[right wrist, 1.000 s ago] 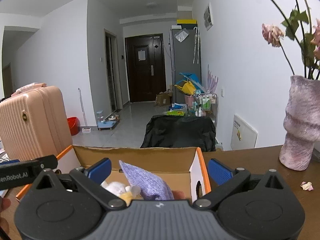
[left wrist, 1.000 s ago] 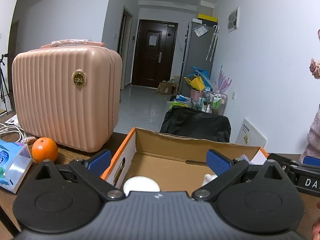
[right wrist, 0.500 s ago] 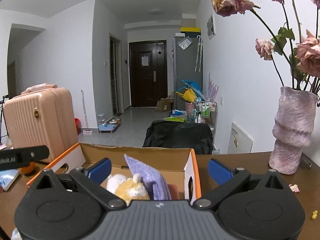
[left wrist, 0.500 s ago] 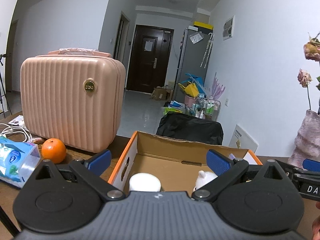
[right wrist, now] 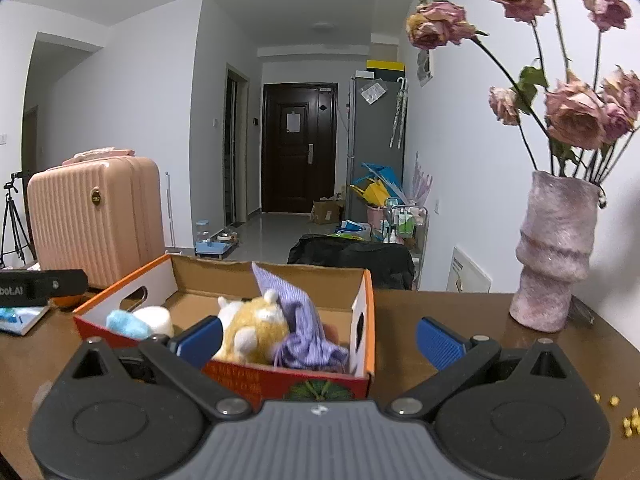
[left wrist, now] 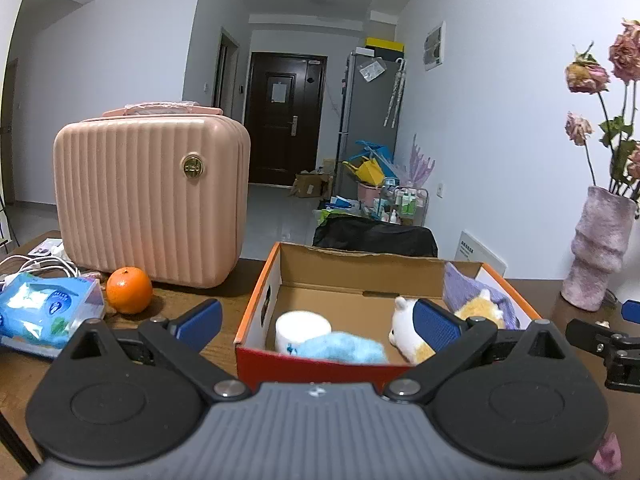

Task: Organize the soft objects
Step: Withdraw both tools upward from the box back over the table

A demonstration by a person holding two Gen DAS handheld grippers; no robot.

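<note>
Four soft things lie in the box (left wrist: 256,312) at centre frame: a blue plush (left wrist: 340,348), a white roll (left wrist: 303,326), a yellow plush (right wrist: 252,328) and a purple cloth (right wrist: 304,332). Both grippers, left (left wrist: 318,322) and right (right wrist: 318,340), hang with jaws wide and empty just short of its near edge. Bare table (right wrist: 460,312) separates the box from the vase (right wrist: 552,256) at right; the suitcase (left wrist: 148,196) and an orange (left wrist: 129,290) stand left.

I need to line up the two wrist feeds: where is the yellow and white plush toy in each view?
Left wrist: plush toy at right centre, inside the cardboard box, partly behind the left gripper.
Right wrist: plush toy left of centre, beside the purple cloth.
Shared landmark: pink suitcase.
</note>
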